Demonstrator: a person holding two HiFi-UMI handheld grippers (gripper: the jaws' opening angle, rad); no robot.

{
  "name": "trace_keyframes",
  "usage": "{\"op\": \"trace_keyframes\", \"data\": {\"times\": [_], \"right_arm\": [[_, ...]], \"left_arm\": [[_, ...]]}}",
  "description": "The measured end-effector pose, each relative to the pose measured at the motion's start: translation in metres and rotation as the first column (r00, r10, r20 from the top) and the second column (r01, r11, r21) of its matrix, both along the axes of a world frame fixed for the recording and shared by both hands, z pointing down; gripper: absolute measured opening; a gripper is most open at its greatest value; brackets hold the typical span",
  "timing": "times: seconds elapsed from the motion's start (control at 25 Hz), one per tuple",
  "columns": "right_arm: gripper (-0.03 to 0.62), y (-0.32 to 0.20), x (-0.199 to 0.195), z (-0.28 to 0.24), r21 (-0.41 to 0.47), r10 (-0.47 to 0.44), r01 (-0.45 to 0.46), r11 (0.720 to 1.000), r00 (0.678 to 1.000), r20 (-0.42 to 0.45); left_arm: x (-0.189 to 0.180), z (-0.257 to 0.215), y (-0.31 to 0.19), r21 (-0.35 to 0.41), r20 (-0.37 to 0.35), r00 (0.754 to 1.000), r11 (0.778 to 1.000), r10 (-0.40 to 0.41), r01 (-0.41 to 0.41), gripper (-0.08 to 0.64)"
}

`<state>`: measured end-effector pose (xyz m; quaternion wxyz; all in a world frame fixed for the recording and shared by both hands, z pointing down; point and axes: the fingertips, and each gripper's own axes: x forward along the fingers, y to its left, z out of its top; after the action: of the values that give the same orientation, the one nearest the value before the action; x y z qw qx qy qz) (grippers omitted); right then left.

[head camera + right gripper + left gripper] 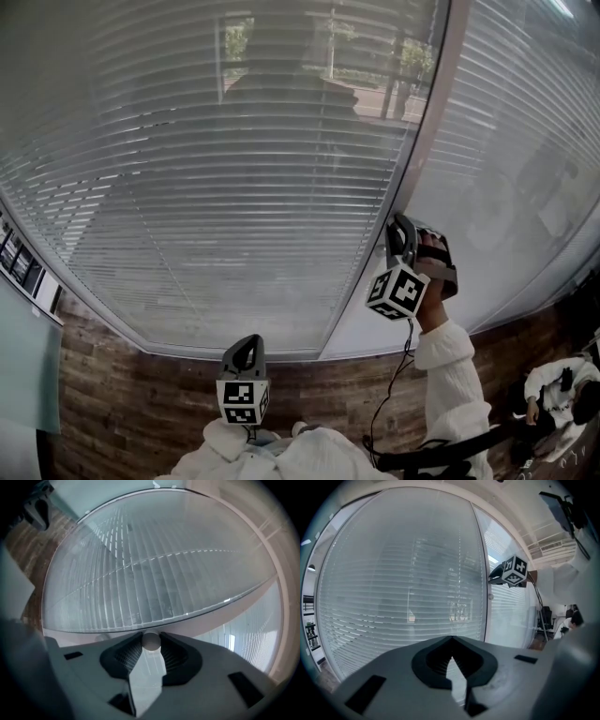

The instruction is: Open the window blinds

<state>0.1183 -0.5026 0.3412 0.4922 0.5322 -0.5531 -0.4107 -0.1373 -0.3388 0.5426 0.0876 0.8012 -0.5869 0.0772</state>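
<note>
Behind the glass of the wide left pane, the window blinds (234, 187) hung lowered across the whole window, their horizontal slats letting only a dim view of trees through near the top. A second set of slats covered the pane to the right of the pale upright frame (424, 131). On that frame sat a small round knob (151, 641). The right gripper (401, 230) was raised to it, its jaws drawn nearly together with the knob pinched between their tips. The person's hand (437, 261) held this gripper's body, with a white sleeve (452, 361) below it. The left gripper (246, 343) was held low and well apart from the knob, pointing at the left pane. Its jaw tips met and had hold of nothing. Below the window ran a wood-plank floor (122, 403), where another person (561, 382) sat at the far right.
</note>
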Motion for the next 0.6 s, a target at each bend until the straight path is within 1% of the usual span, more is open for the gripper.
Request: {"op": "trace_keyframes", "data": {"times": [0.12,0.24,0.44,0.52,0.6], "right_arm": [[0.129,0.0,-0.0003,0.0011,0.0,-0.015,0.015,1.0,0.997,-0.082],[0.129,0.0009,-0.0004,0.002,-0.006,-0.028,0.027,1.0,0.984,-0.177],[0.129,0.0032,-0.0002,0.0065,-0.027,-0.052,0.046,0.999,0.943,-0.329],[0.129,0.0026,-0.0018,0.0052,-0.015,-0.06,0.058,0.998,0.927,-0.371],[0.129,0.0036,-0.005,0.0043,-0.014,-0.071,0.071,0.997,0.917,-0.393]], "left_arm": [[0.0003,0.0016,0.0014,-0.005,0.001,1.0,1.0,-0.003,0.003,0.002],[-0.0003,0.0025,0.0026,-0.007,0.002,1.0,1.0,-0.007,0.007,0.002],[-0.0003,0.0052,0.0045,-0.012,0.005,1.0,1.0,-0.013,0.013,0.002],[-0.0001,0.0057,0.004,-0.014,0.004,1.0,1.0,-0.014,0.014,0.002],[0.0001,0.0065,0.003,-0.016,0.004,1.0,1.0,-0.014,0.014,0.002]]}}
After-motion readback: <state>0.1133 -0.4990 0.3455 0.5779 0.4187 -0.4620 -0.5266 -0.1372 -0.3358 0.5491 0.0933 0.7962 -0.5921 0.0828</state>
